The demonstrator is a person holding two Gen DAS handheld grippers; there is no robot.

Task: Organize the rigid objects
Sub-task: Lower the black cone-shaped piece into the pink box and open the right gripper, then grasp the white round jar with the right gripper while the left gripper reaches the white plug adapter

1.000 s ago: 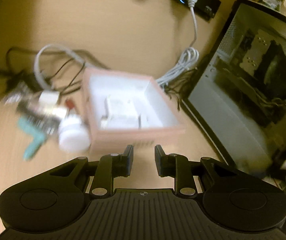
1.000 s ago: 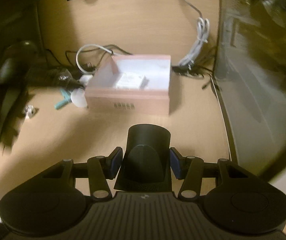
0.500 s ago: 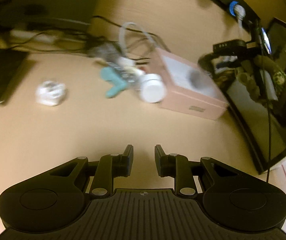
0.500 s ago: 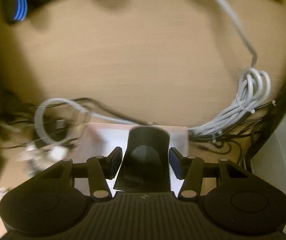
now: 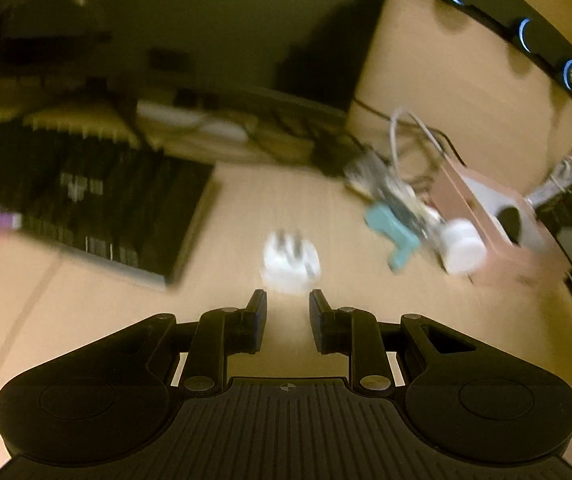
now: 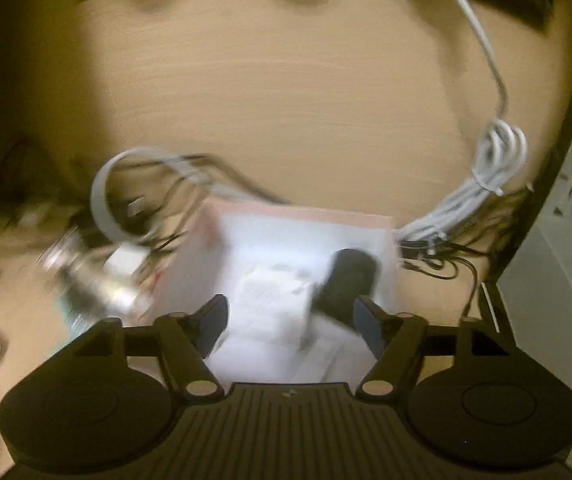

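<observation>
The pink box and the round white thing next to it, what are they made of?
Pink box: probably cardboard, with matte pink walls, straight thin edges and a white inside. Round white thing: likely smooth plastic, evenly white and rounded, though blur leaves it uncertain.

Right gripper [image 6: 289, 320] jaws opening

No text, brand, number or label can be read in either view. The dark slab [image 5: 98, 204] at nine o'clock in the left wrist view carries pale marks, but blur leaves them illegible. The pink box [image 5: 501, 236] at three o'clock shows a faint patch on its front wall, also unreadable. In the right wrist view, white packets [image 6: 270, 300] inside the box bear smeared grey print that cannot be made out. Each gripper mount shows only a small cross mark [image 5: 288, 386], not lettering.
</observation>
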